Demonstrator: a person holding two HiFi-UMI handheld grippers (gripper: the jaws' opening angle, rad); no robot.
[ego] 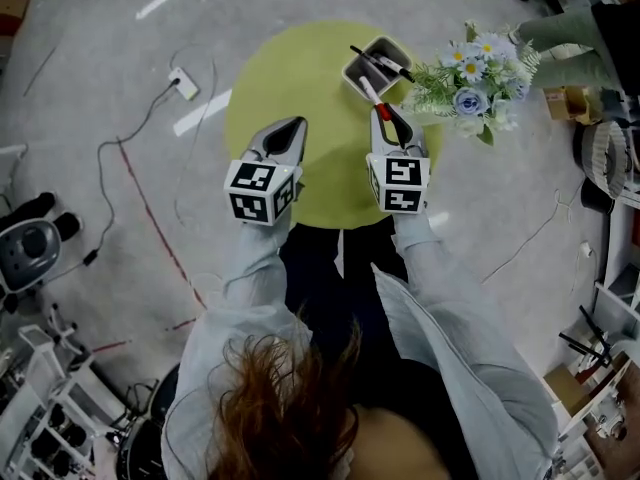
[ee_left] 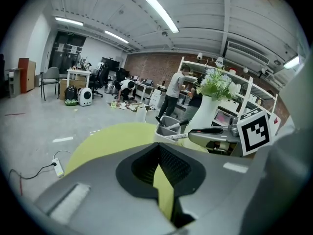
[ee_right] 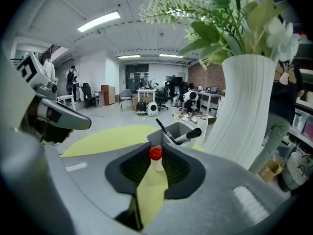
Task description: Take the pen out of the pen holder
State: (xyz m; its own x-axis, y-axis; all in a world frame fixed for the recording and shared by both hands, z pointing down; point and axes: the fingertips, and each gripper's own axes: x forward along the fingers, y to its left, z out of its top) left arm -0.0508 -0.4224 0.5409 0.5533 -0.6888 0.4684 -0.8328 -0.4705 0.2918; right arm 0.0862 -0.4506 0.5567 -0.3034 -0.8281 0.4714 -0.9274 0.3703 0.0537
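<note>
Right gripper [ee_right: 156, 150]: fingers pinching the red-capped pen [ego: 371, 95], whose far end is at the pen holder [ego: 392, 48] near rim. Left gripper [ego: 290, 130]: fingers pressed together, empty, well apart from the holder. Round yellow-green table [ego: 290, 68], flower vase [ego: 470, 83] beside the holder, grey floor [ego: 100, 68]. Only print: square markers on my cubes.

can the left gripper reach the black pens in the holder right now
Probably yes: only bare yellow table separates the left gripper from the black pens, and the right gripper is off to the side.
</note>
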